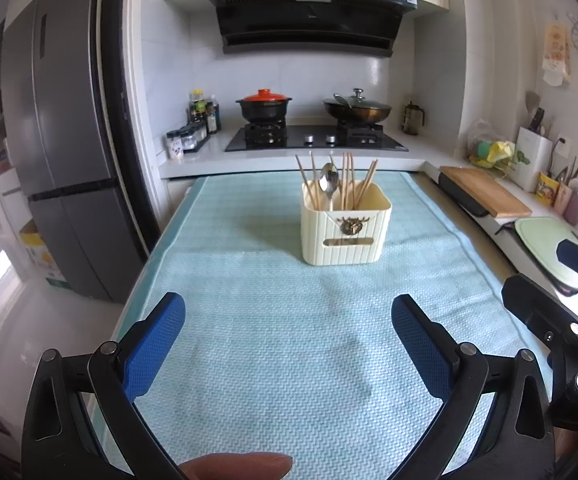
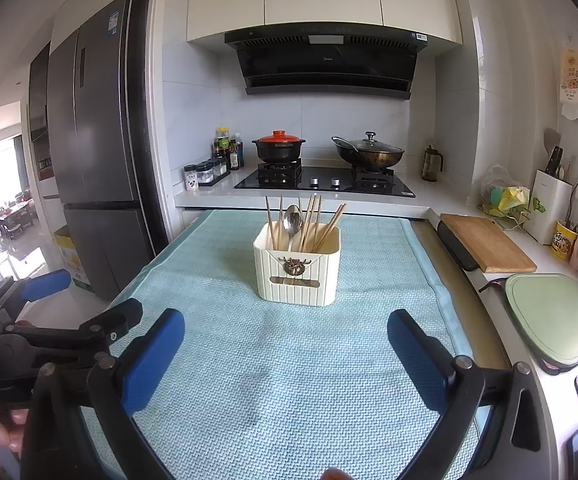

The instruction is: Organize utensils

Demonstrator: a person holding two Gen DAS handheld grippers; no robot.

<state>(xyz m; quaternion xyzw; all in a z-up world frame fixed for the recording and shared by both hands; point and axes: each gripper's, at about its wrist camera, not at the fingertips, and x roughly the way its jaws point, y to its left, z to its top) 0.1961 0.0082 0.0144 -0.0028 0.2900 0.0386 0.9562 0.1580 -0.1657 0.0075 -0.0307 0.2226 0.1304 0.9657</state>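
Hovering low over a blue cloth on the worktop, the left hand-held gripper and right hand-held gripper both have jaws spread apart and empty. Farther back stands a cream holder already containing chopsticks and a spoon. Sorting looks finished; nothing else seems to need grasping.

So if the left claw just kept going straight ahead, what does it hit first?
Probably the cream utensil holder. The open left claw points toward it over bare blue mat, nothing between, though depth is uncertain.
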